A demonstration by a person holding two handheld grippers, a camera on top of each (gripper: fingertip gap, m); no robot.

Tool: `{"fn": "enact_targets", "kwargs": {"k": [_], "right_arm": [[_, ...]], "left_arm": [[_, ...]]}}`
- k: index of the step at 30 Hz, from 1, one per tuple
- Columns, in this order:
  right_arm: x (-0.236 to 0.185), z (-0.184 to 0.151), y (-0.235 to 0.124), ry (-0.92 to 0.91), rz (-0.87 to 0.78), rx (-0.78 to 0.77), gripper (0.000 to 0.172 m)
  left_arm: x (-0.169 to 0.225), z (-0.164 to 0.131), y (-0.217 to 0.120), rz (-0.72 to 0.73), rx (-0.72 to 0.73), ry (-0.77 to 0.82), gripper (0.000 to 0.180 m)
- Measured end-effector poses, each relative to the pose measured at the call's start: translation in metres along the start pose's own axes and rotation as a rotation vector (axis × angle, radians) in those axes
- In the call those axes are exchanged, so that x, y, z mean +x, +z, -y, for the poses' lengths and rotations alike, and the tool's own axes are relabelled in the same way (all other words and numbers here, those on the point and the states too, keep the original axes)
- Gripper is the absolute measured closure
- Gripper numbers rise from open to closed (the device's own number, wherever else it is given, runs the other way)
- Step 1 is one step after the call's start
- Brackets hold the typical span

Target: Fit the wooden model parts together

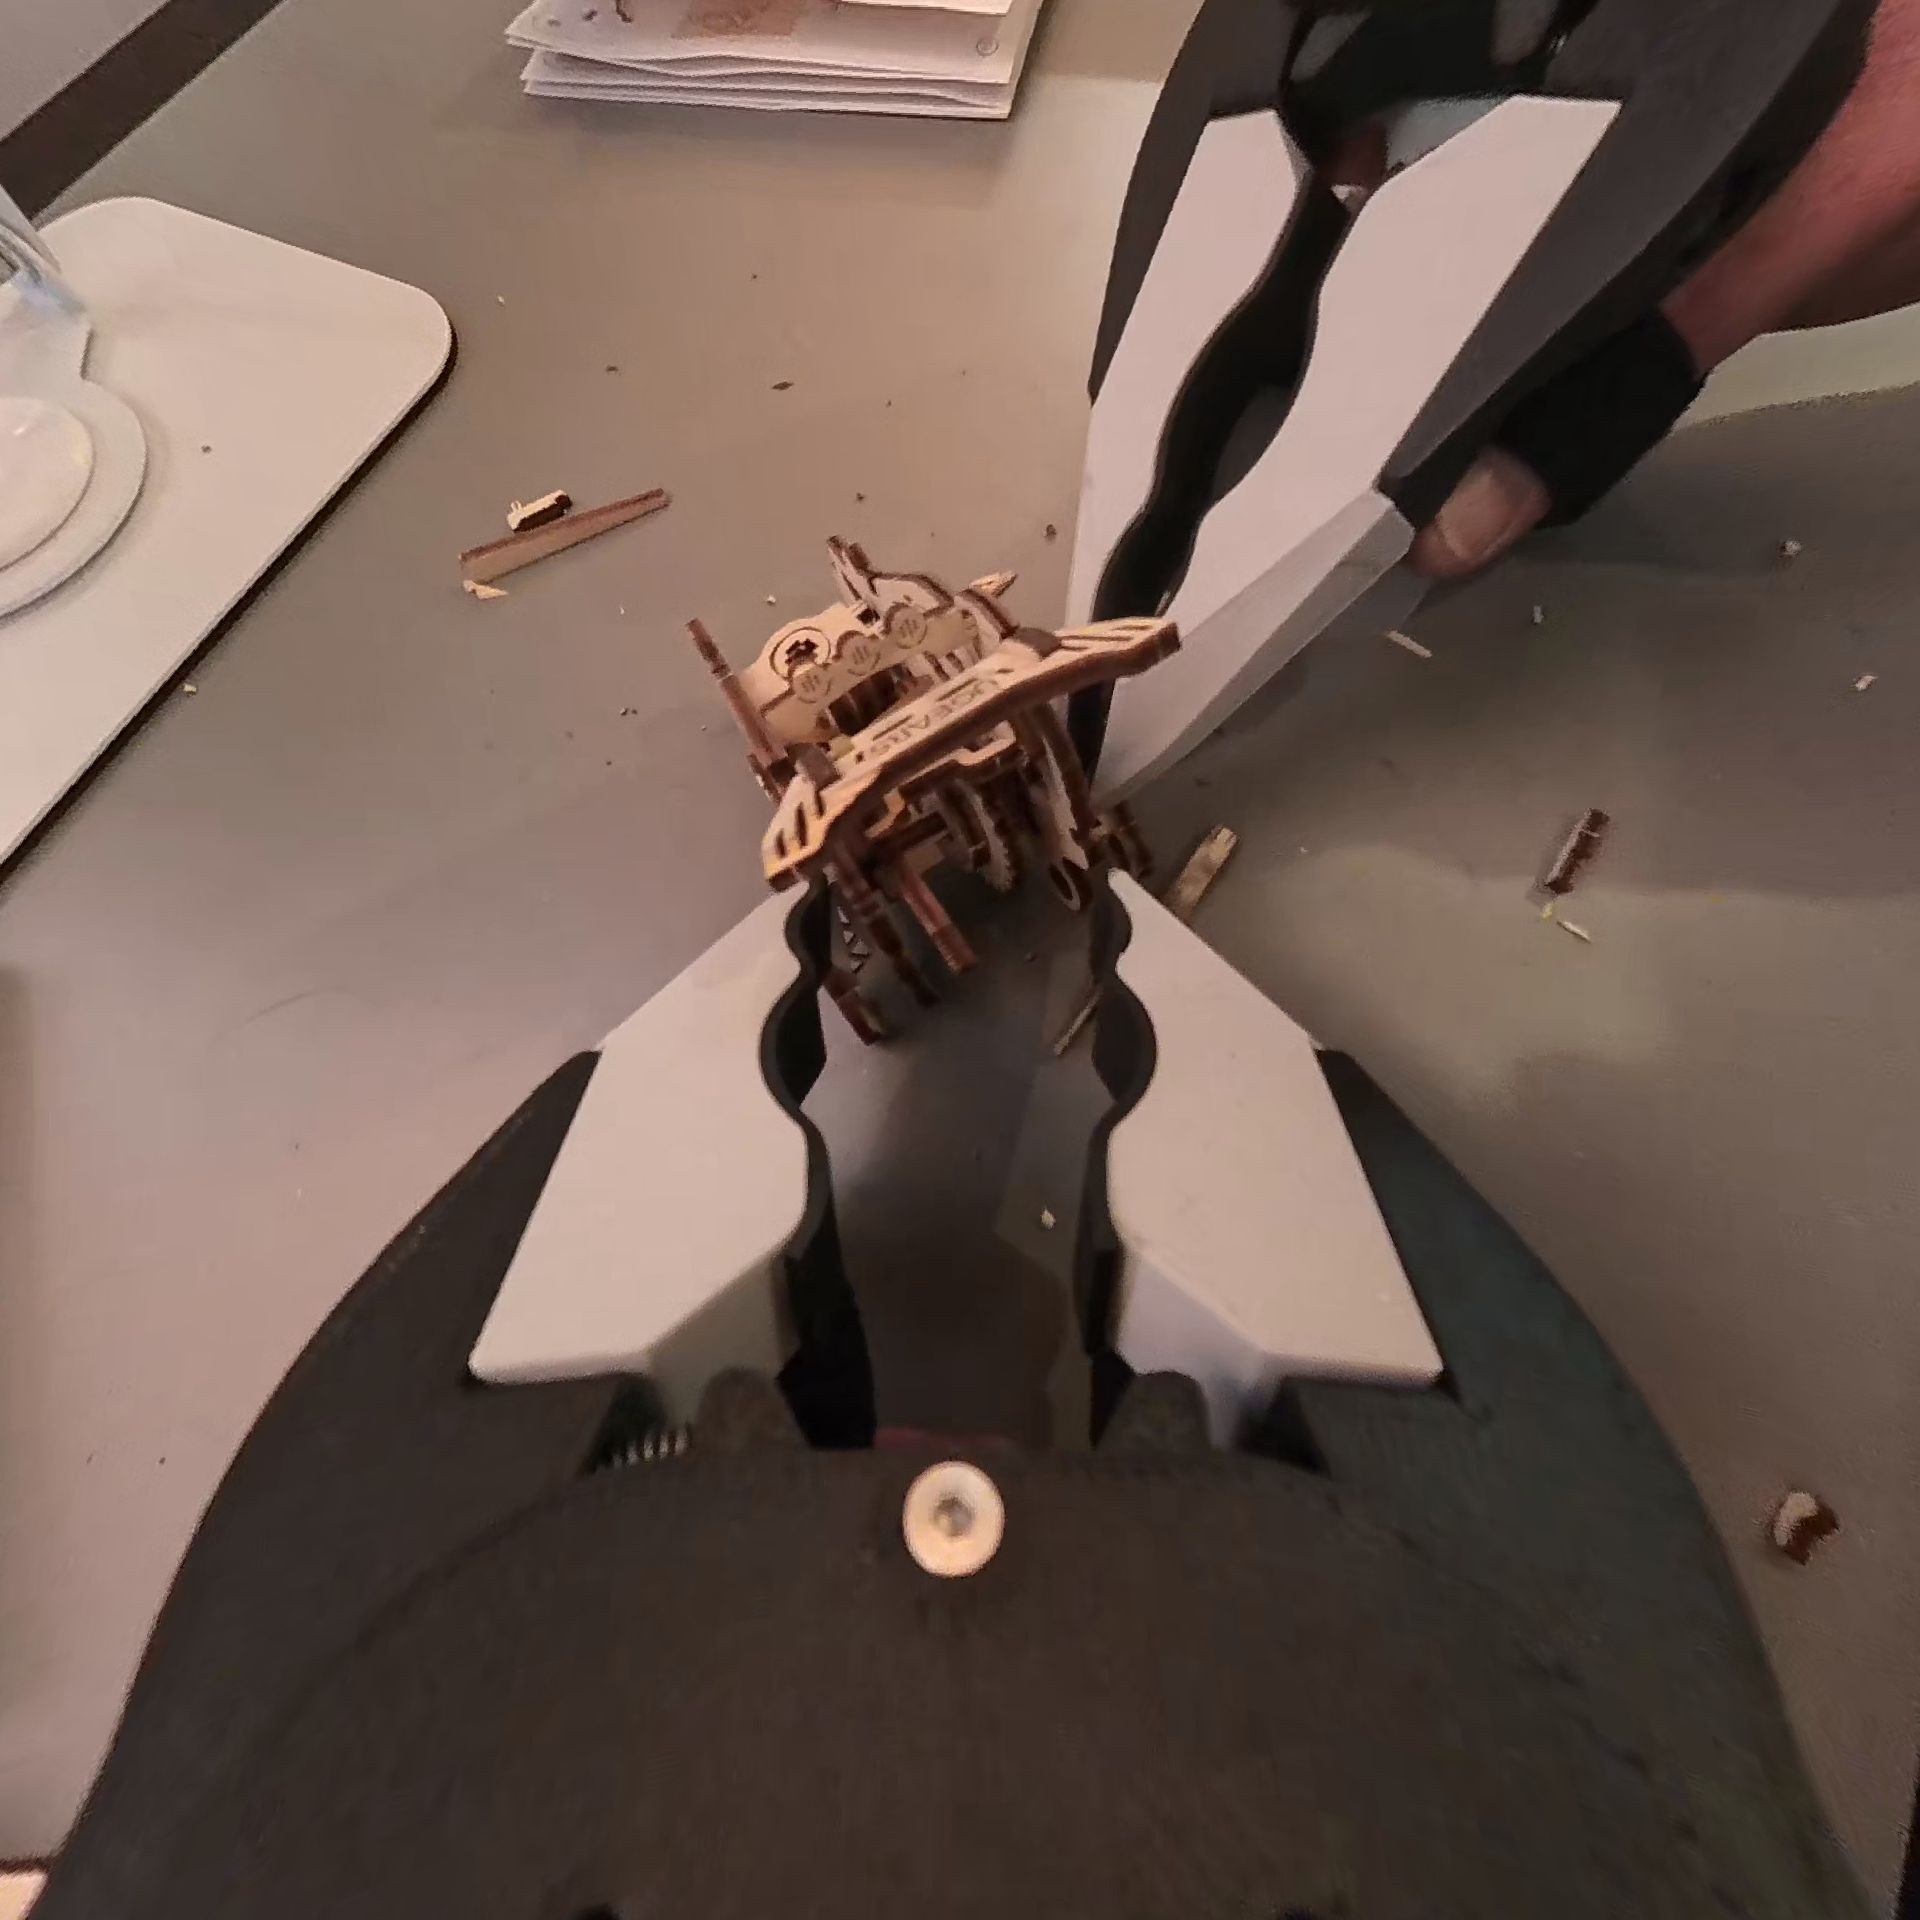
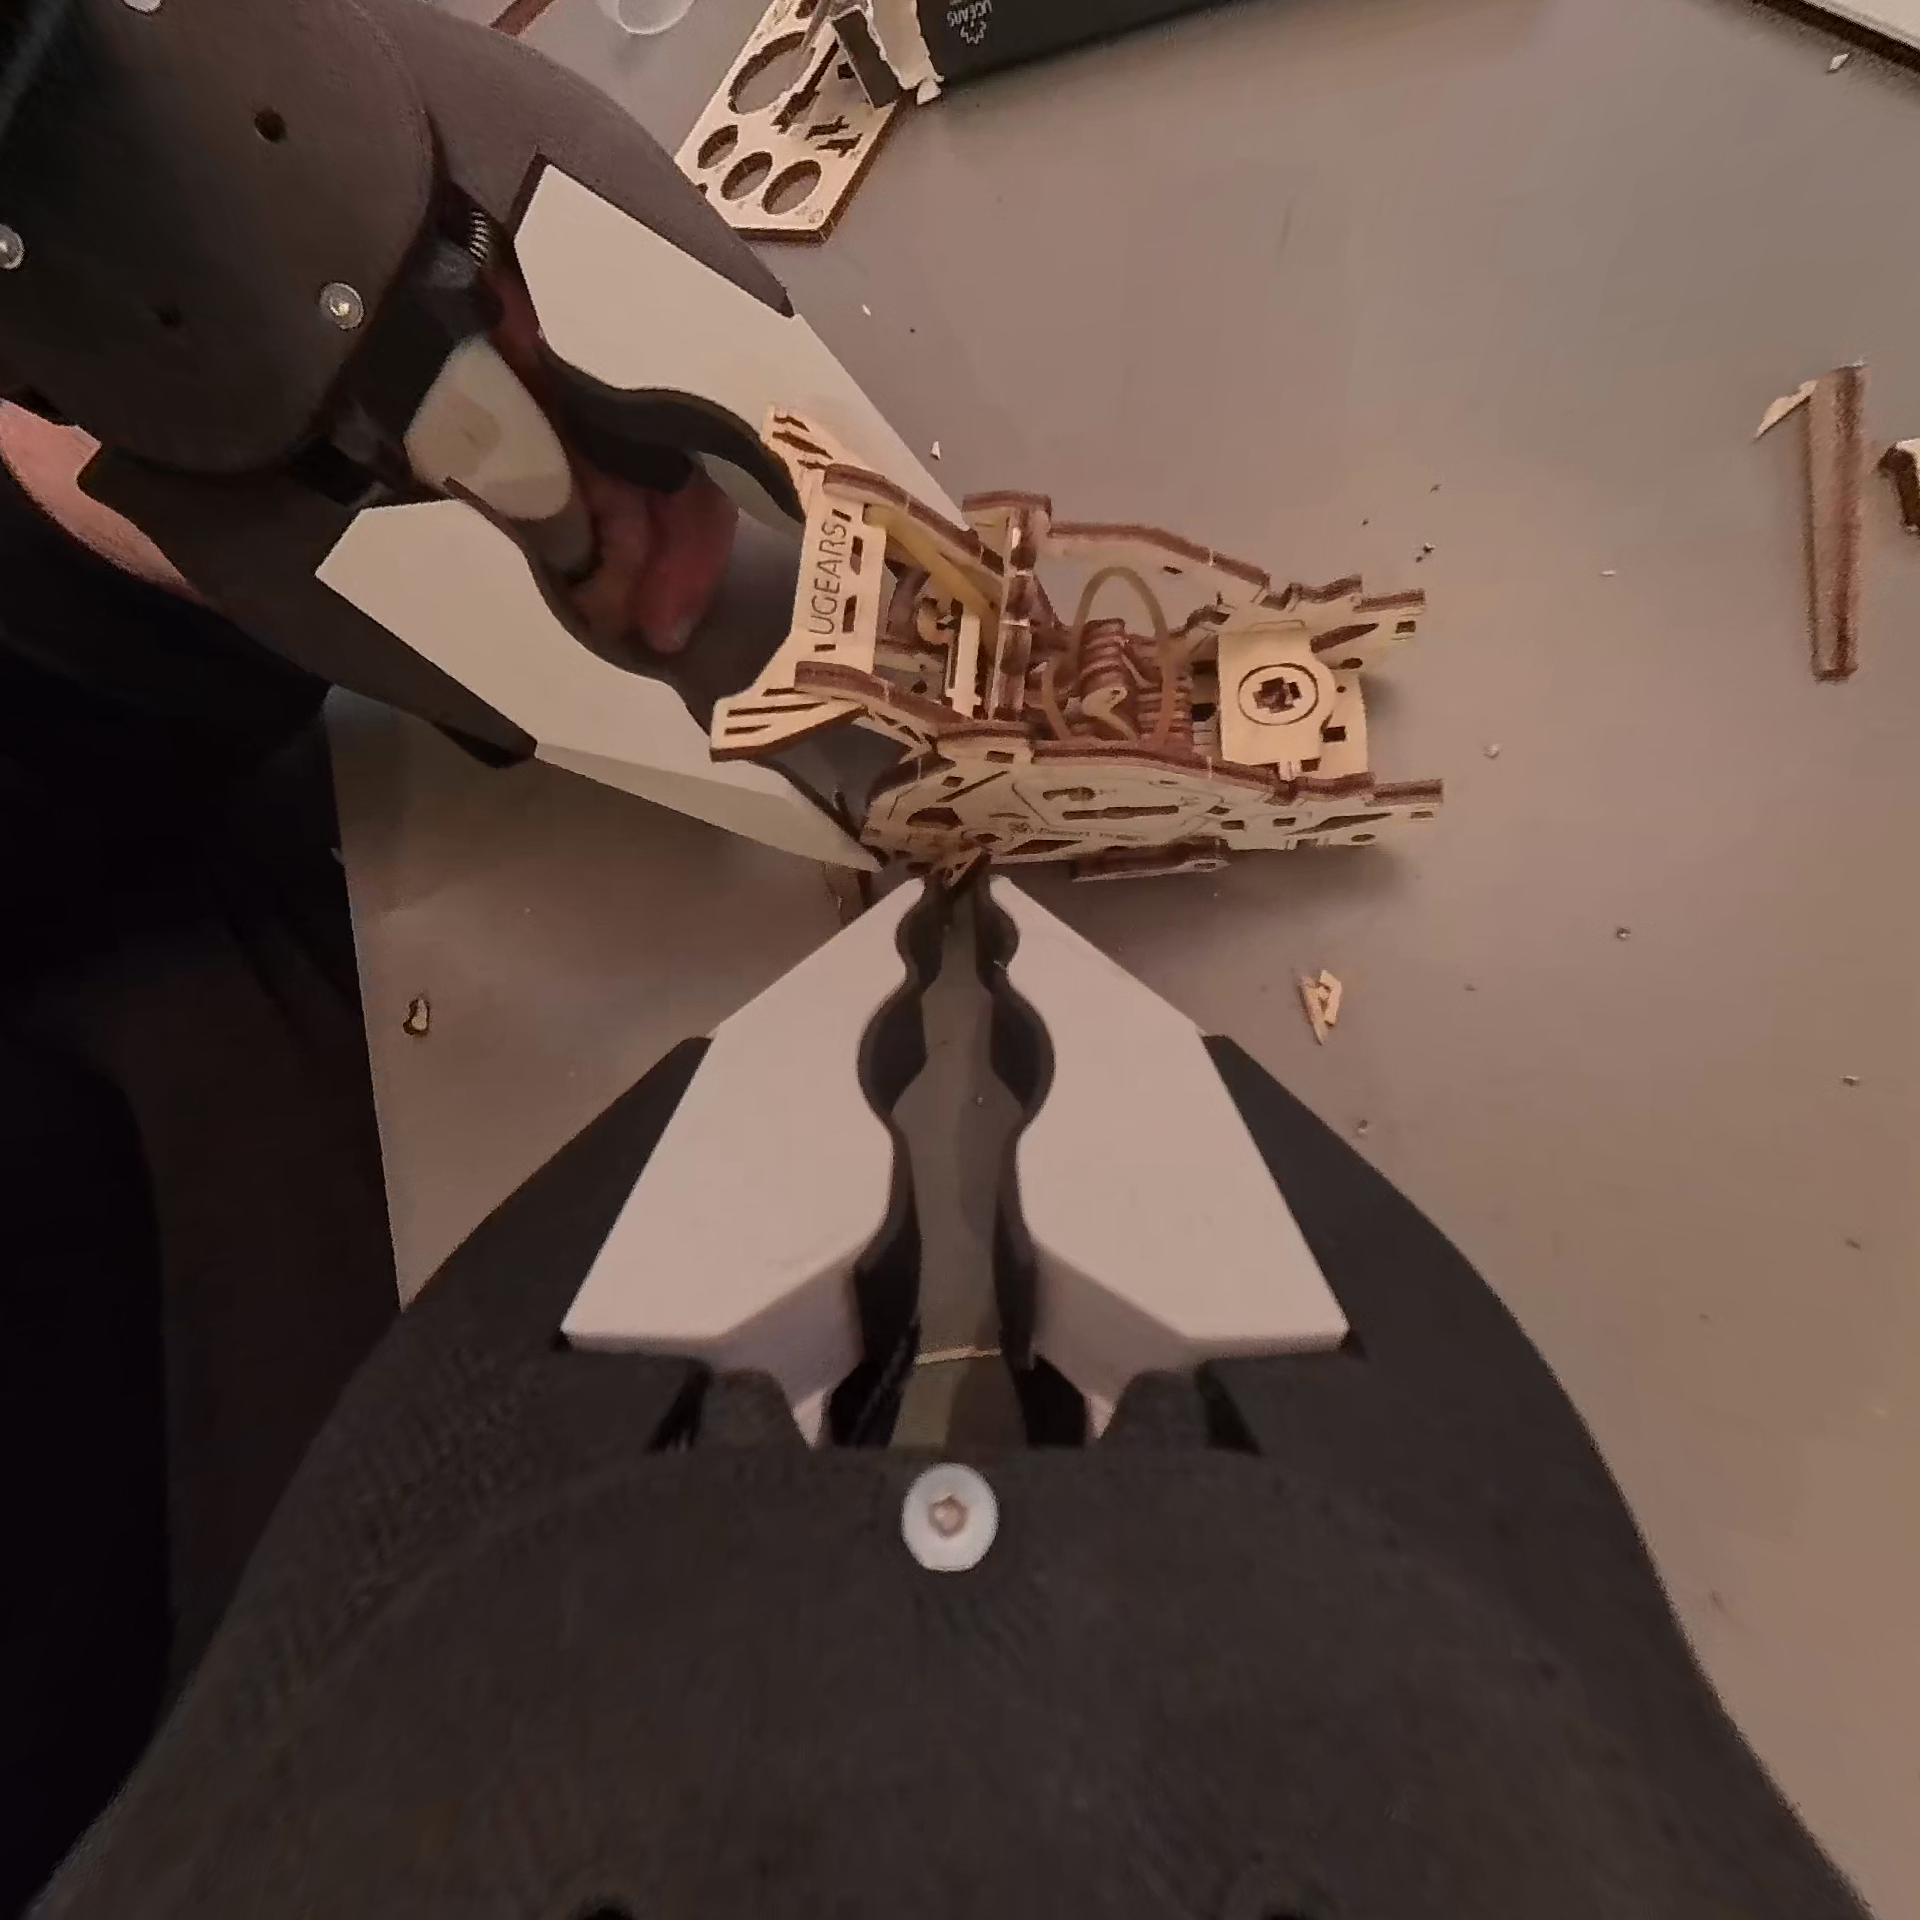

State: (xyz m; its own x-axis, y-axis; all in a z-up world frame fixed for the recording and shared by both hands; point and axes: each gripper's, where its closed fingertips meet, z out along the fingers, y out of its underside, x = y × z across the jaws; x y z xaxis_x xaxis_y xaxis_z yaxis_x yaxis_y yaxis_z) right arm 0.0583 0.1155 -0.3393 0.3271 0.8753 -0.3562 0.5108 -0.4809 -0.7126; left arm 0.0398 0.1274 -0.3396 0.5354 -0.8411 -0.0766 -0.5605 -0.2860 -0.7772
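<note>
Wooden model (image 2: pixel 1049 707) of pale laser-cut plywood sits on the grey table (image 2: pixel 1455 1143), gears showing inside. Left tool (image 1: pixel 961 914) grips the model's near end, pads wide apart and pressed on its sides. Right tool (image 2: pixel 961 883) is pinched on a small wooden part at the model's lower edge.

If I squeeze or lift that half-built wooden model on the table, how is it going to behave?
The wooden model looks light: thin laser-cut ply with open gaps. It is probably fragile, since thin gears and pegs stick out and a hard squeeze could snap them. It may also tip easily, as it sits tilted on the table.
</note>
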Motion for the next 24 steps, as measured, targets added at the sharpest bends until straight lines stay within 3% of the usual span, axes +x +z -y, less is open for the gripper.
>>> {"fn": "enact_targets", "kwargs": {"k": [24], "right_arm": [[0.003, 0.0065, 0.0039, 0.049, 0.084, -0.017, 0.172]], "left_arm": [[-0.0019, -0.0007, 0.0011, 0.032, -0.01, 0.03, 0.136]]}}
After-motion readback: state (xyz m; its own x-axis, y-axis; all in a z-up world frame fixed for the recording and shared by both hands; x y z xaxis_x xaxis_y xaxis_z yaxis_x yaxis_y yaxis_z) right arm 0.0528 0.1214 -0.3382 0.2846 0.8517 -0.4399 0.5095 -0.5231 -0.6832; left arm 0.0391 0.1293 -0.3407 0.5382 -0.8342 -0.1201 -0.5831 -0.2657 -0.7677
